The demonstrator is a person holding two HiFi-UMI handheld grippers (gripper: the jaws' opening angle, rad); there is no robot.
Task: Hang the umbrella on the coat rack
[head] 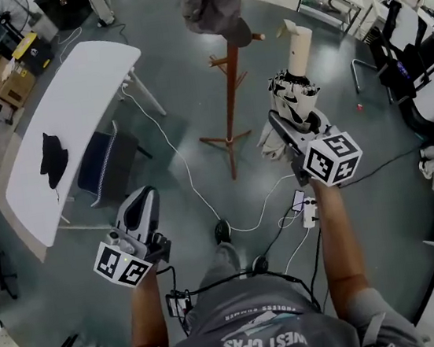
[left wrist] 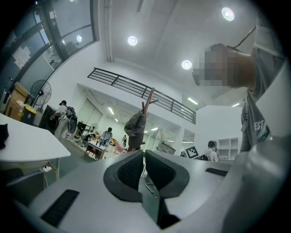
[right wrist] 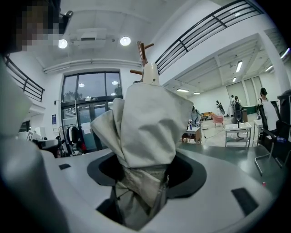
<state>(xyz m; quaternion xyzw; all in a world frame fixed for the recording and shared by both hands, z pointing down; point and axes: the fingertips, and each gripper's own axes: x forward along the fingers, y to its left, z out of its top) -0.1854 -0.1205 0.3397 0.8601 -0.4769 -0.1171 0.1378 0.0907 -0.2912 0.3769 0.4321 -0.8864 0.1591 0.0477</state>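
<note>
Cream folded fabric umbrella [right wrist: 145, 118] you are pinching in right gripper [right wrist: 144, 179], left gripper [left wrist: 143, 169] pressing together, brown wooden coat rack [head: 228, 88] left.

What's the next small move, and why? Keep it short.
Probably carry the umbrella forward-left to the coat rack: the right gripper is shut on its folded canopy, and it sits beside the rack, on no peg.
</note>
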